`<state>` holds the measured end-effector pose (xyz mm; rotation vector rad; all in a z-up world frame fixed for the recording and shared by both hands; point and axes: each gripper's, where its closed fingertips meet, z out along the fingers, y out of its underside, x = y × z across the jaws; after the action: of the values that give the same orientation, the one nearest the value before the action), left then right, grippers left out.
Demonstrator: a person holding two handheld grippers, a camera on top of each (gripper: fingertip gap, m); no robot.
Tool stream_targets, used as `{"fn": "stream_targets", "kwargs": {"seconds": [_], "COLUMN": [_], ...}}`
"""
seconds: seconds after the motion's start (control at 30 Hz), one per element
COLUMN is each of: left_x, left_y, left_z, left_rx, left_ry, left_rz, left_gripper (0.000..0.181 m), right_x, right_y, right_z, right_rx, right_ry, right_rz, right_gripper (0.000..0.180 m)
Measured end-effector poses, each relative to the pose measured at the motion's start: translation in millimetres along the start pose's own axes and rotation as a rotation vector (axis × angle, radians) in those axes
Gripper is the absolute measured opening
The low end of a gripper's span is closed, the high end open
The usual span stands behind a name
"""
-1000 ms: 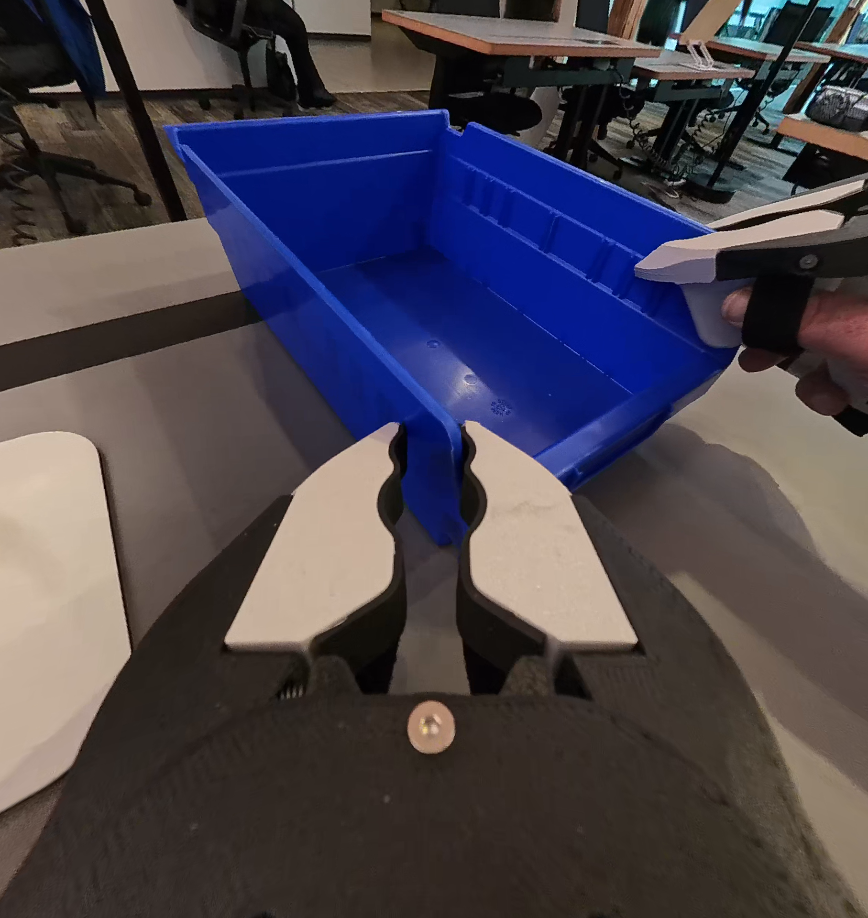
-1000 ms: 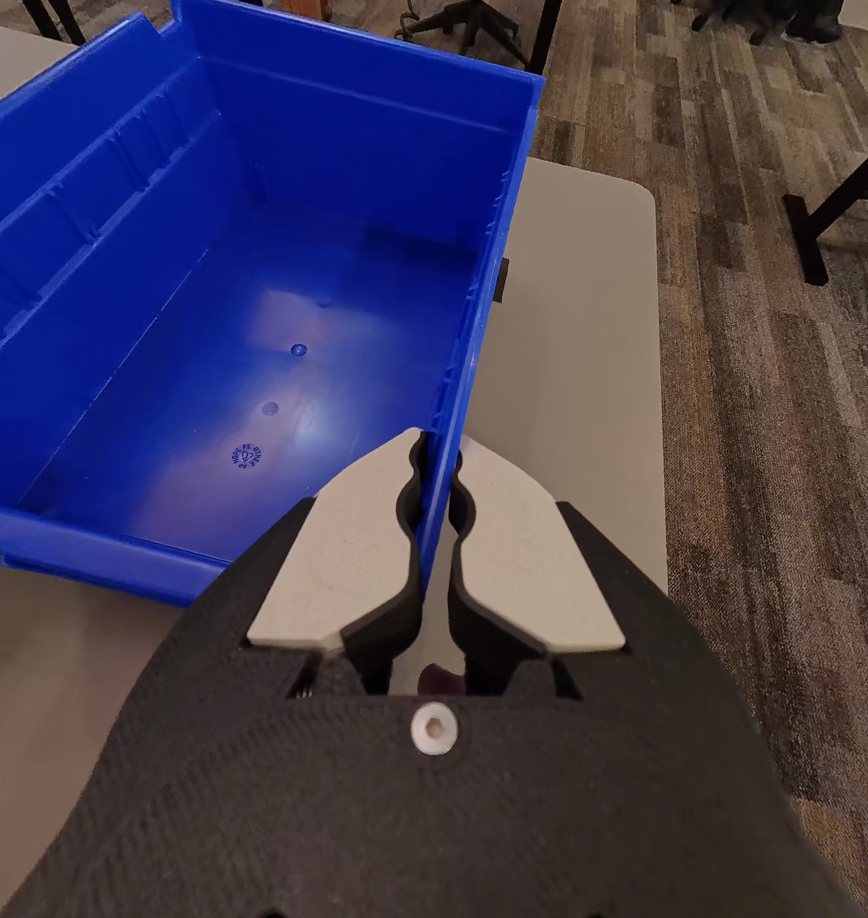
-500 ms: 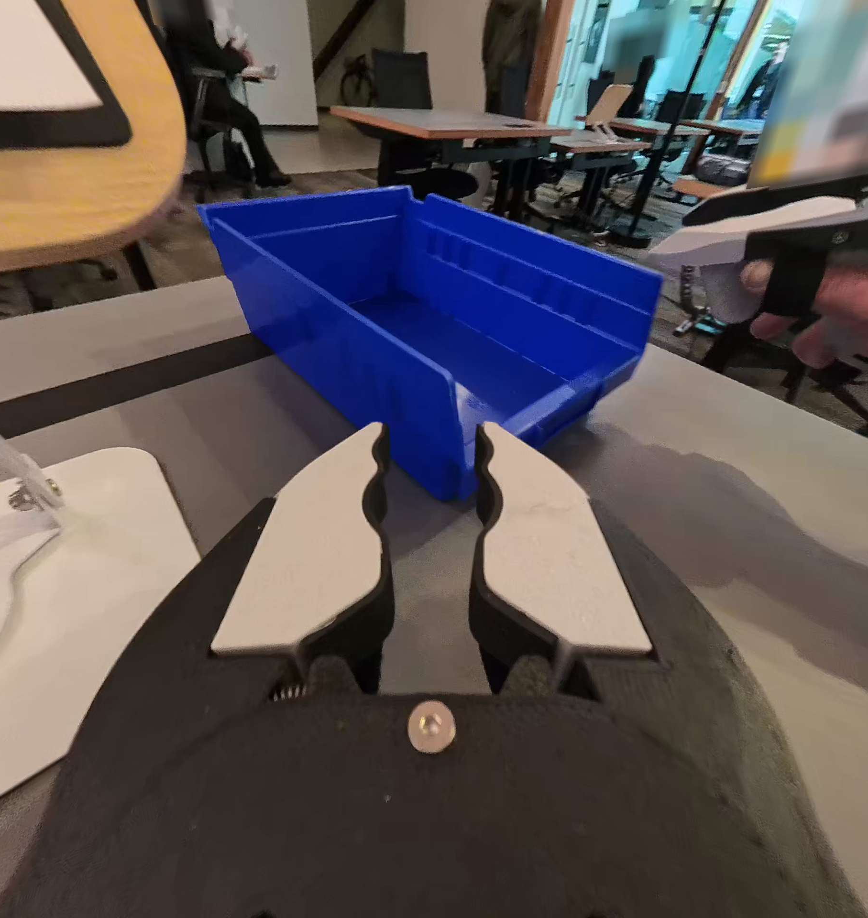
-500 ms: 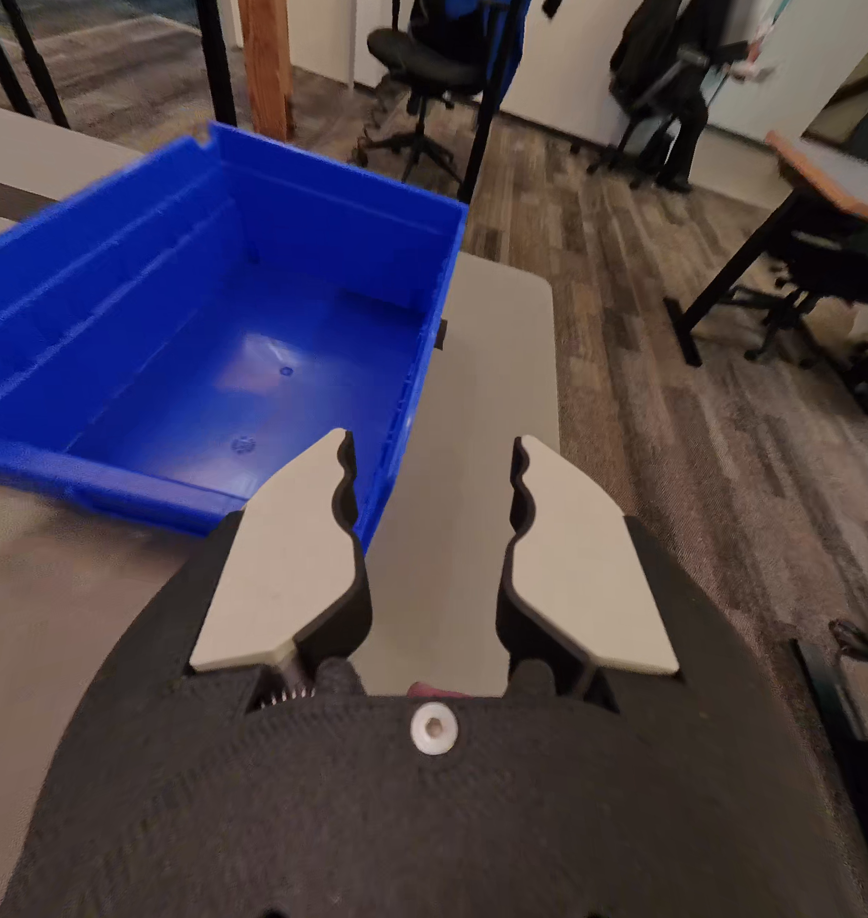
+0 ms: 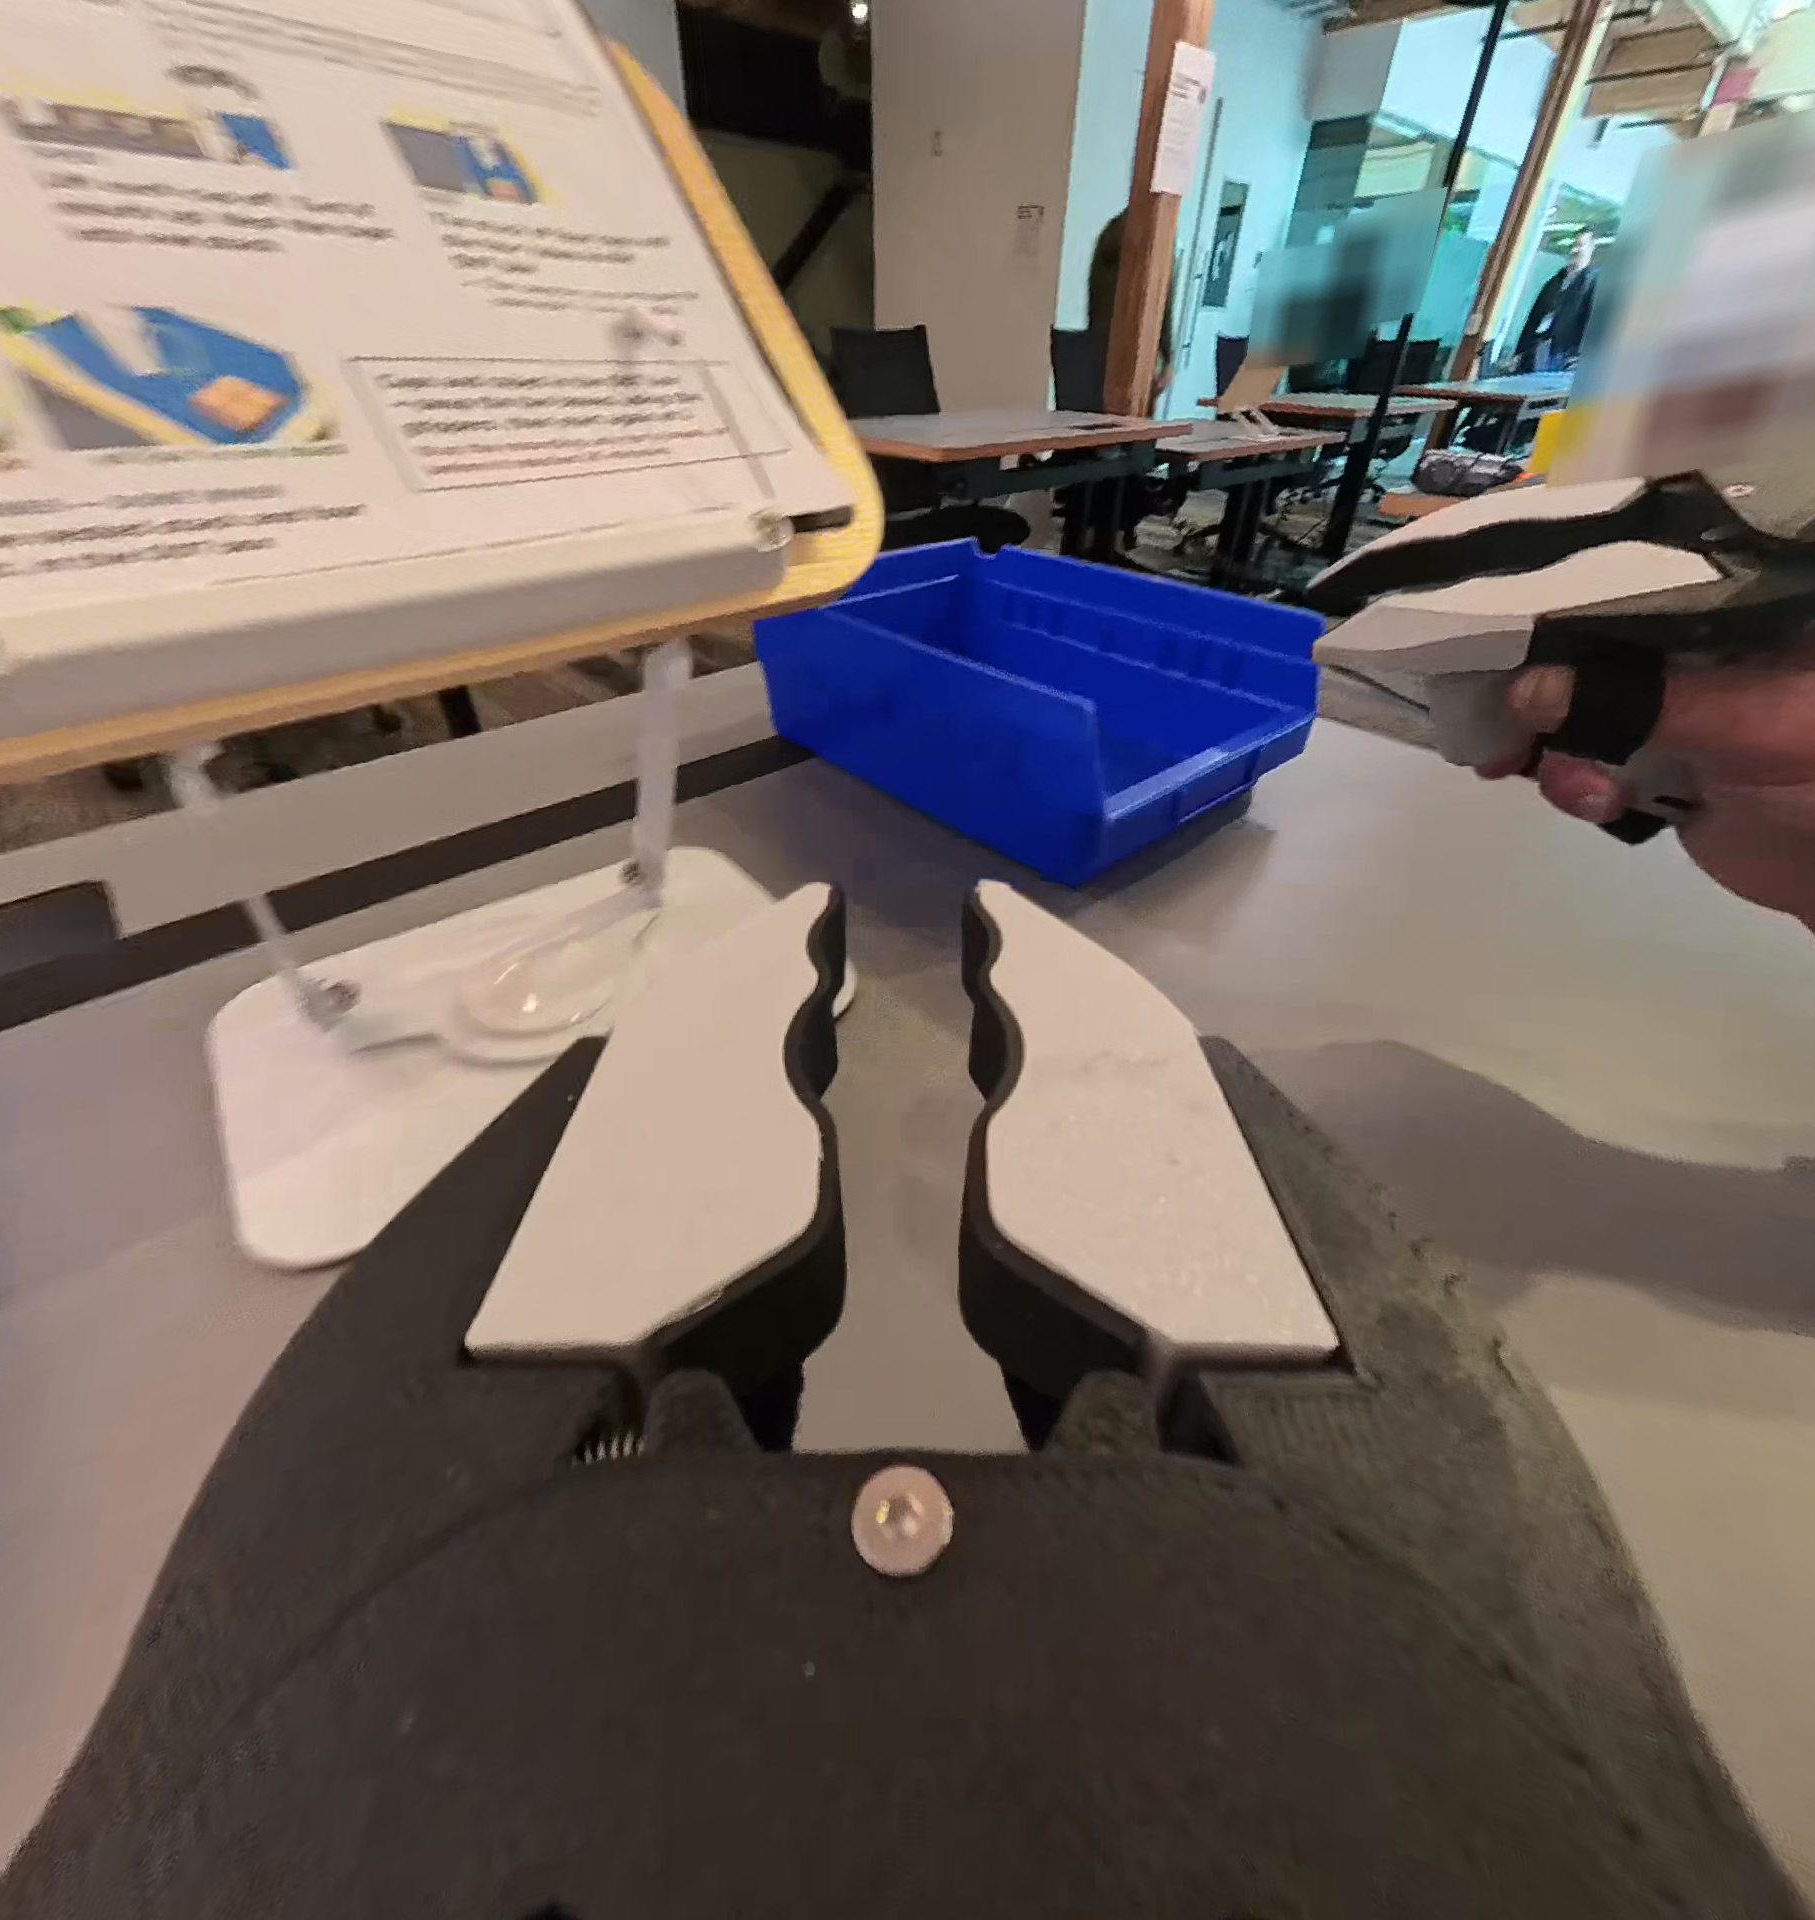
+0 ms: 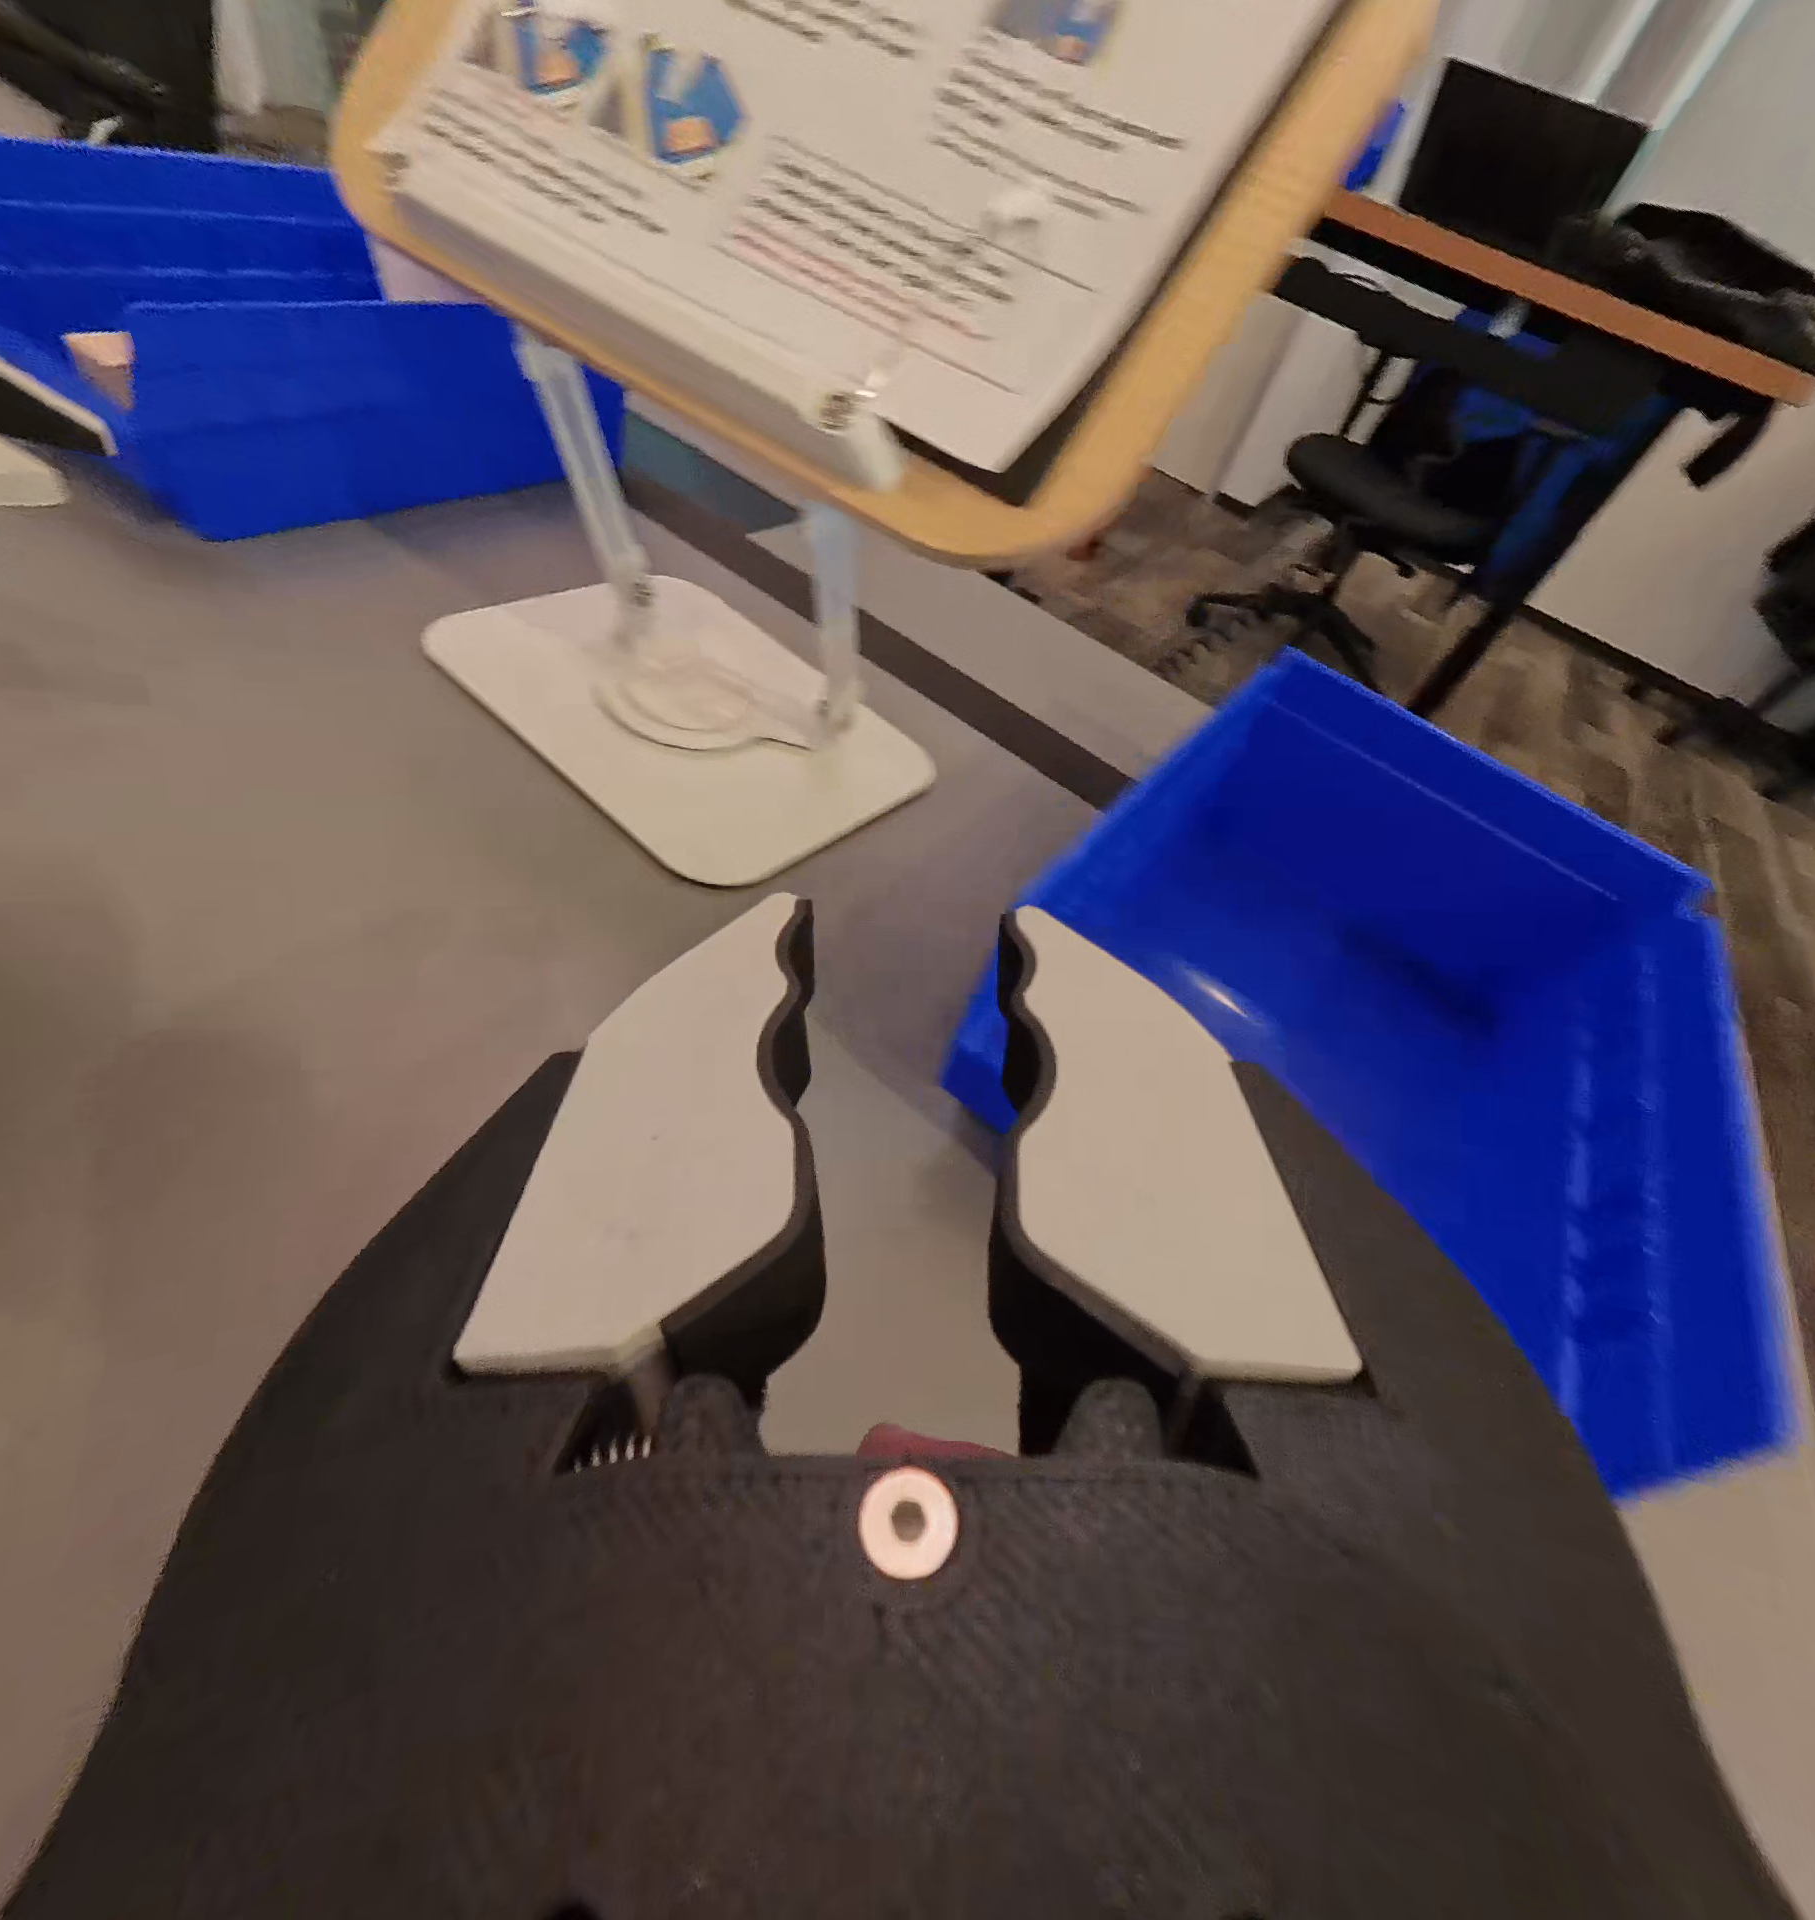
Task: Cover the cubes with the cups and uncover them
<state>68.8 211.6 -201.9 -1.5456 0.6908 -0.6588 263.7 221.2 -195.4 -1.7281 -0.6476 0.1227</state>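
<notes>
No cups show in either view. An empty blue bin [image 5: 934, 717] stands on the grey table ahead of my left gripper [image 5: 903, 914], which is open, empty and well short of the bin. My right gripper [image 6: 903, 925] is open and empty, just left of the same bin's near corner [image 6: 996, 1049]. It also shows in the left wrist view [image 5: 1339, 613], held in a hand by the bin's right end. A small tan block [image 6: 101, 364] sits in a farther blue bin [image 6: 342, 416]; it is too blurred to tell if it is a cube.
A tilted board with printed sheets [image 5: 363, 364] stands on clear legs over a white base plate [image 5: 290, 1143], left of the bin; it also shows in the right wrist view [image 6: 695, 790]. The table's right edge runs past the bin. Desks and chairs stand beyond.
Both grippers have let go of the blue bin's walls, opened and drawn back from it. The right view has swung left, so the board and the farther bin have come into view.
</notes>
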Motion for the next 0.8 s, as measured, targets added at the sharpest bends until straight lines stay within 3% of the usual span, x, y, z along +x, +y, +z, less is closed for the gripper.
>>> {"fn": "stream_targets", "kwargs": {"seconds": [0.27,0.43,0.63,0.8], "left_x": [-77.1,-117.6,-140.9,-141.0], "left_y": [39.3,64.1,67.0,67.0], "left_z": [-60.9,-76.2,-76.6,-76.3], "left_rx": [-0.112,-0.146,-0.15,-0.152], "left_ry": [-0.11,-0.161,-0.205,-0.223], "left_rz": [0.016,0.014,-0.005,0.031], "left_gripper": [0.0,0.0,0.031,0.041], "right_x": [-92.9,-124.1,-139.4,-144.1], "right_y": [-25.3,-26.4,-10.8,1.6], "right_z": [62.1,101.5,143.3,151.6], "right_rx": [-0.003,-0.027,-0.043,-0.05], "right_ry": [-0.194,-0.239,-0.235,-0.234], "right_rz": [-0.06,-0.074,-0.096,-0.113], "right_gripper": [0.0,0.0,0.003,0.004]}}
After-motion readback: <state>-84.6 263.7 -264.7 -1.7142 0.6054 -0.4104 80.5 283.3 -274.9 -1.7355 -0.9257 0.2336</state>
